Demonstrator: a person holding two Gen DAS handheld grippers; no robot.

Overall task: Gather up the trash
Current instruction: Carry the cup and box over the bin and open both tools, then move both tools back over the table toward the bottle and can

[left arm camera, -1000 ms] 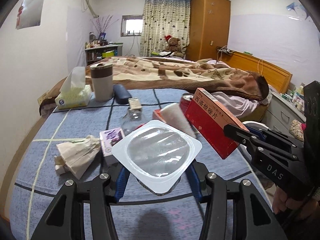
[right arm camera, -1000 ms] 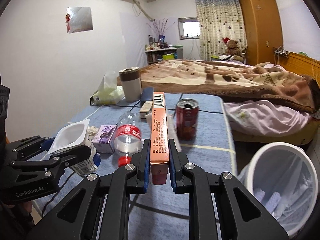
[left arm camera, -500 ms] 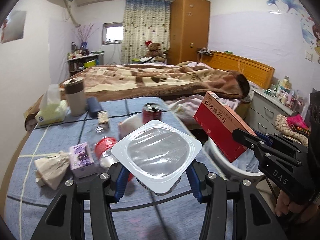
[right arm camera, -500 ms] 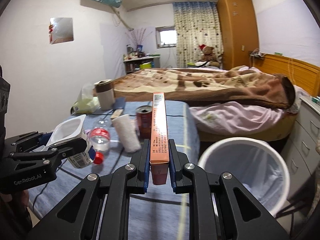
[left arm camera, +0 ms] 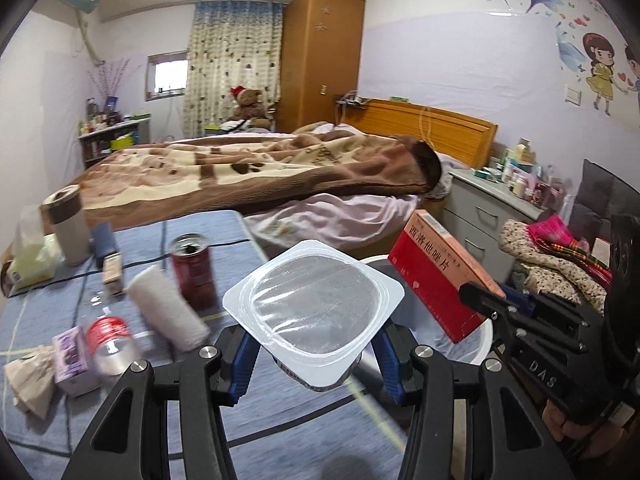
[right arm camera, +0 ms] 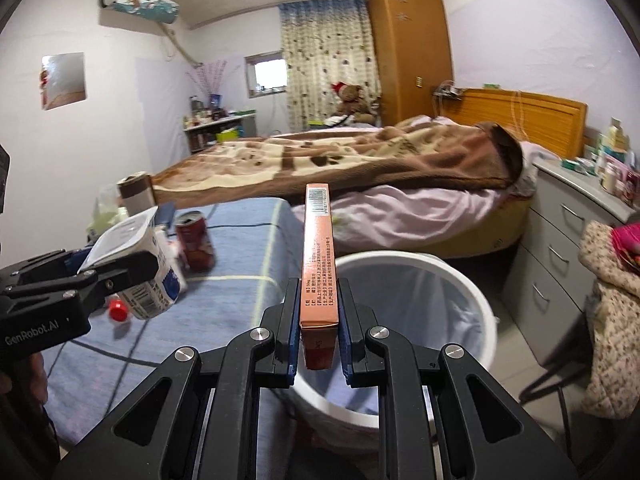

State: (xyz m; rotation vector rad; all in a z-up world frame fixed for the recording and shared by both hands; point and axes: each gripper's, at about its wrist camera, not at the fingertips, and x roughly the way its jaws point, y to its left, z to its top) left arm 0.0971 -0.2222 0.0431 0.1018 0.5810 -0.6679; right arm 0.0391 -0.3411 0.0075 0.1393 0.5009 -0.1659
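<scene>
My left gripper (left arm camera: 314, 354) is shut on a white plastic yogurt cup (left arm camera: 314, 308), its open mouth facing the camera; the cup also shows in the right wrist view (right arm camera: 148, 268). My right gripper (right arm camera: 319, 334) is shut on a red-orange medicine box (right arm camera: 319, 264), held on edge above the near rim of the white lined trash bin (right arm camera: 460, 284). The box also shows in the left wrist view (left arm camera: 436, 272), with the bin's rim (left arm camera: 482, 340) just below it.
On the blue table (left arm camera: 132, 412) lie a red can (left arm camera: 192, 270), a paper roll (left arm camera: 168, 312), a clear bottle (left arm camera: 110, 346), a purple box (left arm camera: 72, 354), crumpled paper (left arm camera: 28, 376), a tumbler (left arm camera: 68, 224) and tissues. Bed behind; grey drawers (right arm camera: 568, 240) right.
Both grippers have swung right with their loads, away from the table. The medicine box now hangs over the trash bin's rim, and the bin is much closer.
</scene>
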